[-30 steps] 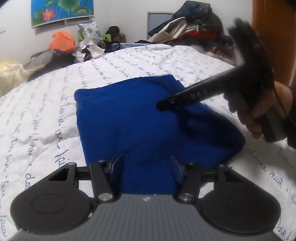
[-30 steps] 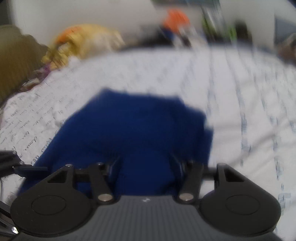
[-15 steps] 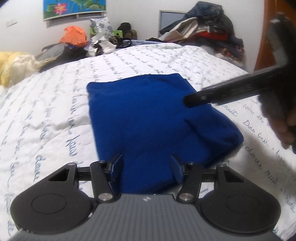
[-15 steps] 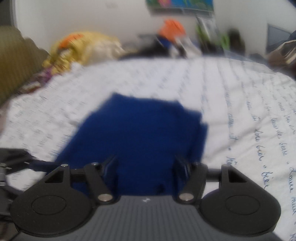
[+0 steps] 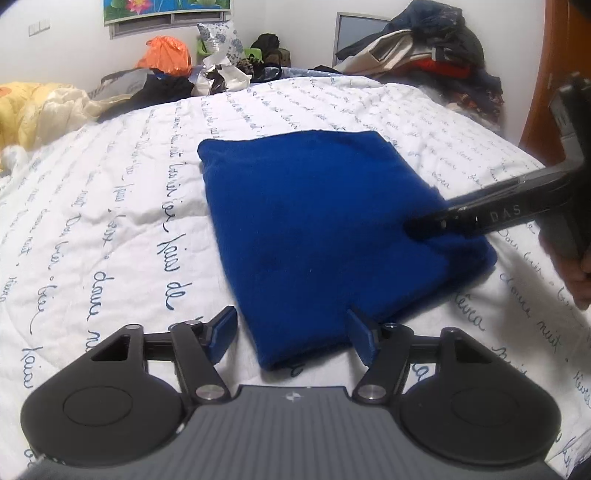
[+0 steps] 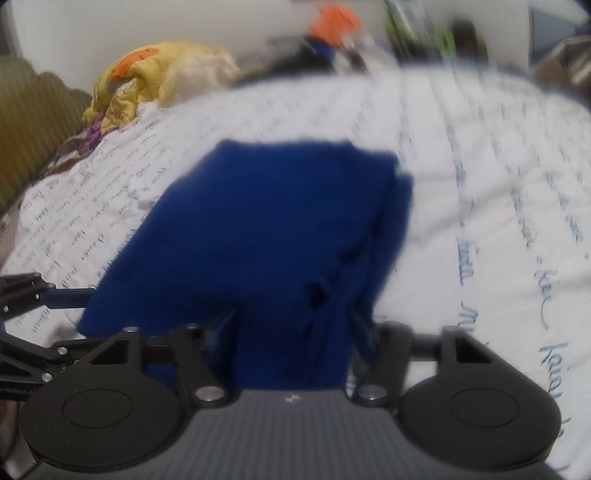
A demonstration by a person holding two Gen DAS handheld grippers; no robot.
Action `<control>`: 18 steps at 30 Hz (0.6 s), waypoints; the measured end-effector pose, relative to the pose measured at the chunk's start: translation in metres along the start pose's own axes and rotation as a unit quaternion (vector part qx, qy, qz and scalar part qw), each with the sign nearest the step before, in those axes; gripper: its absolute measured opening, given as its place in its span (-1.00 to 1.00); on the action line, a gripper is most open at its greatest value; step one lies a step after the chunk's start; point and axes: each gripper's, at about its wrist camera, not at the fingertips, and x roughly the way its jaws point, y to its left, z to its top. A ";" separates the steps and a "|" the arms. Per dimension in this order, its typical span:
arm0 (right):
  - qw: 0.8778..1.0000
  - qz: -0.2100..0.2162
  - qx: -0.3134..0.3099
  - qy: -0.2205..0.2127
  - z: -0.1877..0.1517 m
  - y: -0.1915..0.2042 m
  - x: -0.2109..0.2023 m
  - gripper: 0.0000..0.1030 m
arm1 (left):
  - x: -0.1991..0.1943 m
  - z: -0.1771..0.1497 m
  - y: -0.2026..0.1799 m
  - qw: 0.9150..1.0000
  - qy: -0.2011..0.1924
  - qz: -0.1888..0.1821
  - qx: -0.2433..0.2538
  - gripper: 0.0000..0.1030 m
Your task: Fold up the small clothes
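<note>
1 blue garment (image 5: 325,229) on 1 bed (image 5: 110,229); 2 grippers, left (image 5: 291,332) and right (image 6: 291,332); 1 poster (image 5: 166,9).

cloth (image 5: 325,229): showing solid deep blue
quilt (image 5: 110,229): showing white with rows of blue script
pads (image 5: 221,332): showing blue
bag (image 5: 166,57): showing orange
blanket (image 6: 159,74): showing yellow with orange patches
poster (image 5: 162,7): showing pink flower, green leaves

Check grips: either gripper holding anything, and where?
Left gripper: nothing held, jaws opening. Right gripper: jaws closing around the folded blue fleece garment's near edge; frames too blurred to confirm a grip.
</note>
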 end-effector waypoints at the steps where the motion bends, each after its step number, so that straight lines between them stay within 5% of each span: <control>1: 1.000 0.002 -0.002 0.002 0.003 -0.003 -0.002 -0.39 | -0.002 0.000 0.001 1.000 -0.002 0.000 -0.001 -0.11; 2: 1.000 0.016 0.013 0.004 0.005 -0.009 -0.006 -0.57 | -0.006 0.000 0.003 1.000 -0.003 0.003 0.001 -0.46; 3: 0.999 0.027 0.025 0.002 0.007 -0.014 -0.012 -0.63 | -0.009 -0.001 0.007 1.000 -0.005 0.013 0.003 -0.57; 7: 0.999 0.024 0.024 0.015 -0.001 -0.023 -0.017 -0.64 | -0.017 -0.010 0.016 0.999 -0.004 0.031 0.015 -0.56; 9: 0.999 0.030 0.039 0.010 -0.005 -0.025 -0.022 -0.47 | -0.029 -0.013 0.010 0.999 -0.013 0.026 0.035 -0.53; 10: 0.998 0.039 0.054 0.011 -0.004 -0.027 -0.026 -0.41 | -0.035 -0.016 0.005 0.998 -0.021 0.022 0.046 -0.37; 12: 0.994 0.073 0.085 0.000 -0.003 -0.032 -0.036 -0.17 | -0.039 -0.021 -0.005 0.997 -0.035 0.027 0.064 0.54; 13: 0.992 0.086 0.092 -0.001 -0.002 -0.033 -0.037 -0.13 | -0.037 -0.022 -0.008 0.996 -0.041 0.034 0.073 0.57; 18: 0.996 0.053 0.060 0.039 0.000 -0.022 -0.014 -0.13 | -0.004 -0.019 -0.012 0.995 -0.029 0.043 0.079 0.07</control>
